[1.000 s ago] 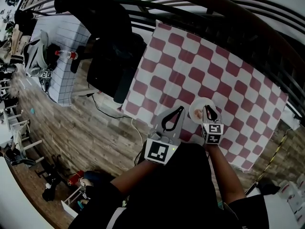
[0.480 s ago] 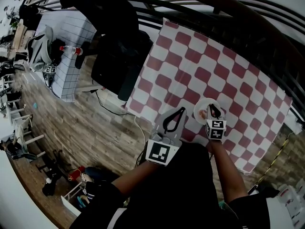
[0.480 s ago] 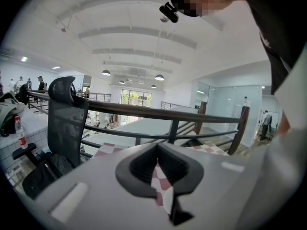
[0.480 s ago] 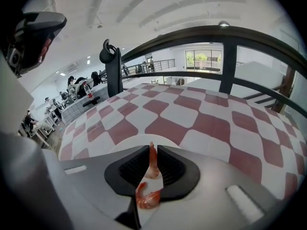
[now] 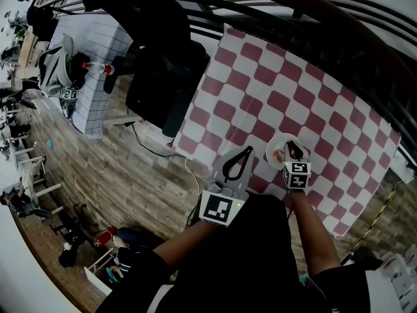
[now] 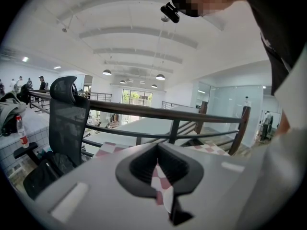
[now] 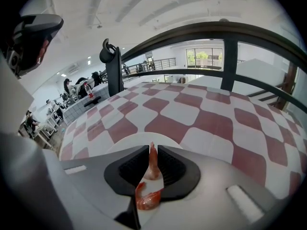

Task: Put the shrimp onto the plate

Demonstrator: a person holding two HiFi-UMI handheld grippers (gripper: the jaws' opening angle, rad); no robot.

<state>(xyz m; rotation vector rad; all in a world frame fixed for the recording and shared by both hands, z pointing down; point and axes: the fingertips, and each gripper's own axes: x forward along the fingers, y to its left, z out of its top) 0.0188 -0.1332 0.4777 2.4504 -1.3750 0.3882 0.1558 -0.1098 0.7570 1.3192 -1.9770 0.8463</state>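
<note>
A white plate (image 5: 276, 145) sits near the front edge of the red-and-white checked table (image 5: 280, 77). My right gripper (image 5: 290, 150) hangs over the plate, shut on an orange-pink shrimp (image 7: 151, 164). The shrimp's tail pokes up between the jaw tips, and its curled red body (image 7: 146, 199) shows lower in the slit, with the plate's rim (image 7: 120, 145) just beyond the right gripper (image 7: 152, 150). My left gripper (image 5: 238, 160) is shut and empty at the table's near edge, left of the plate. Through the left gripper's (image 6: 157, 163) slit only checked cloth shows.
A dark railing (image 5: 326, 18) runs along the table's far side. A black office chair (image 5: 153, 77) stands off the table's left end, beside a white gridded cabinet (image 5: 91, 64) holding a bottle. Wooden floor lies below the near edge.
The right gripper has drifted slightly right over the plate since a second ago, still shut. The left gripper has stayed where it was.
</note>
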